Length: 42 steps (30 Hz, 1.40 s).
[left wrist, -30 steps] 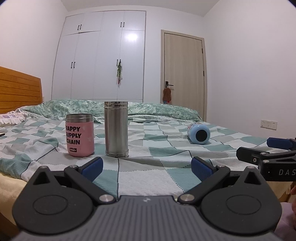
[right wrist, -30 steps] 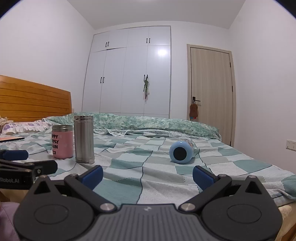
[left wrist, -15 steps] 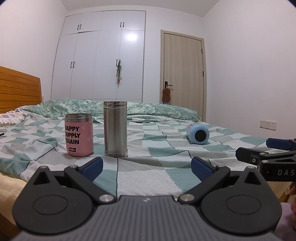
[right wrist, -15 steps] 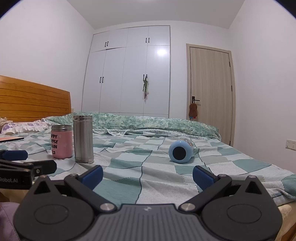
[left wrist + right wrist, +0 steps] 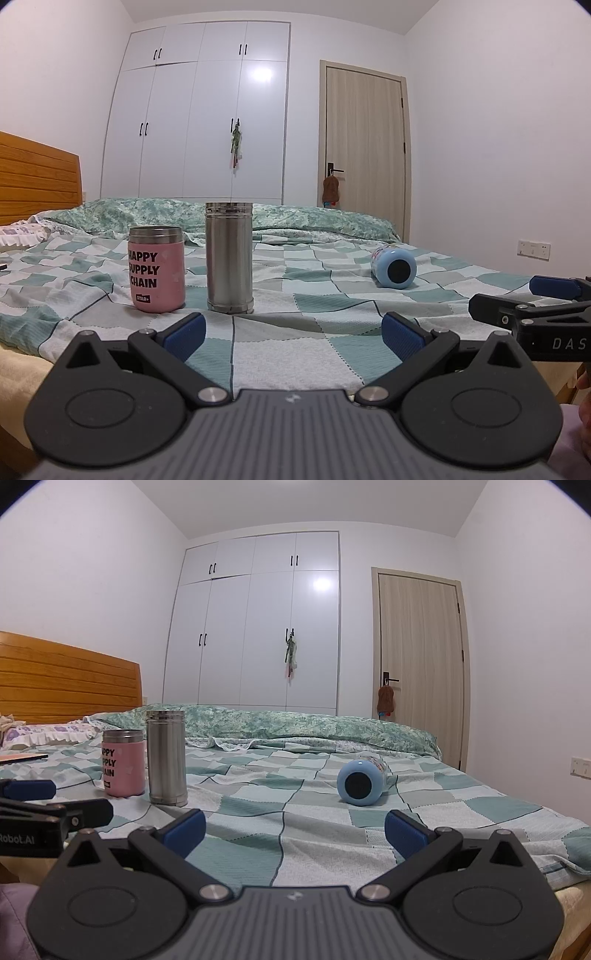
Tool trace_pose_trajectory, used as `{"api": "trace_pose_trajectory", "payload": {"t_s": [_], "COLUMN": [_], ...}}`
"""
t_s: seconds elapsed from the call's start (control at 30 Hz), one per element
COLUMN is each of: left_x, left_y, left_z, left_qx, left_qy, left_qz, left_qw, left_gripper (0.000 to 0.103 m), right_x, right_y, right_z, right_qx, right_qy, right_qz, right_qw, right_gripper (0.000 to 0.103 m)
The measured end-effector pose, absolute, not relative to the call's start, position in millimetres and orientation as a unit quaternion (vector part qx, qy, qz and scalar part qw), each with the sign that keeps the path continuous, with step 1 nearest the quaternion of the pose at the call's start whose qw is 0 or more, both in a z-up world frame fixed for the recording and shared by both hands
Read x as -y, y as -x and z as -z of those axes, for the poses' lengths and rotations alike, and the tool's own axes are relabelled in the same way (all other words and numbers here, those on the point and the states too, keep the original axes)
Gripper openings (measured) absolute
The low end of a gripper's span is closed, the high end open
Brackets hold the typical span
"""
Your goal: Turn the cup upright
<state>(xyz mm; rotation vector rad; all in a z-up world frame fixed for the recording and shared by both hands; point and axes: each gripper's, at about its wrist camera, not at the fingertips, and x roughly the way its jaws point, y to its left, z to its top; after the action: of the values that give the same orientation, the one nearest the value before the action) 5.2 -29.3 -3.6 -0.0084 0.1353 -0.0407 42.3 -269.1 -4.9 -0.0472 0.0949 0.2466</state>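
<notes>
A light blue cup (image 5: 360, 782) lies on its side on the checked bedspread, its dark round end facing me; it also shows in the left wrist view (image 5: 394, 267) at the right. My right gripper (image 5: 294, 825) is open and empty, at the bed's near edge, short of the cup. My left gripper (image 5: 291, 330) is open and empty, in front of the steel flask. Each gripper shows from the side in the other's view, the right one (image 5: 532, 295) and the left one (image 5: 48, 801).
A pink cup (image 5: 156, 269) reading HAPPY SUPPLY CHAIN and a tall steel flask (image 5: 229, 257) stand upright at the left of the bed (image 5: 332, 295). They also show in the right wrist view, pink cup (image 5: 123, 763) and flask (image 5: 166, 757). A wooden headboard (image 5: 66, 679) is far left.
Both grippers have drifted slightly; the cups and flask have not moved. Both stay open.
</notes>
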Motion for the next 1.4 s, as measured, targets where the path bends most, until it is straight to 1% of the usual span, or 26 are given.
{"api": "trace_pose_trajectory", "payload": {"t_s": [1.4], "left_x": [31.3], "left_y": [-3.9], "left_z": [3.3], "left_qx": [-0.063], "left_qy": [0.004], "left_qz": [0.033], "left_qw": [0.997], "left_gripper": [0.103], "right_x": [267.8], "right_y": [-41.4], "right_z": [5.4], "right_qx": [-0.047], "right_qy": [0.023], "right_qz": [-0.122], "right_qw": [0.991], "right_gripper": [0.103]}}
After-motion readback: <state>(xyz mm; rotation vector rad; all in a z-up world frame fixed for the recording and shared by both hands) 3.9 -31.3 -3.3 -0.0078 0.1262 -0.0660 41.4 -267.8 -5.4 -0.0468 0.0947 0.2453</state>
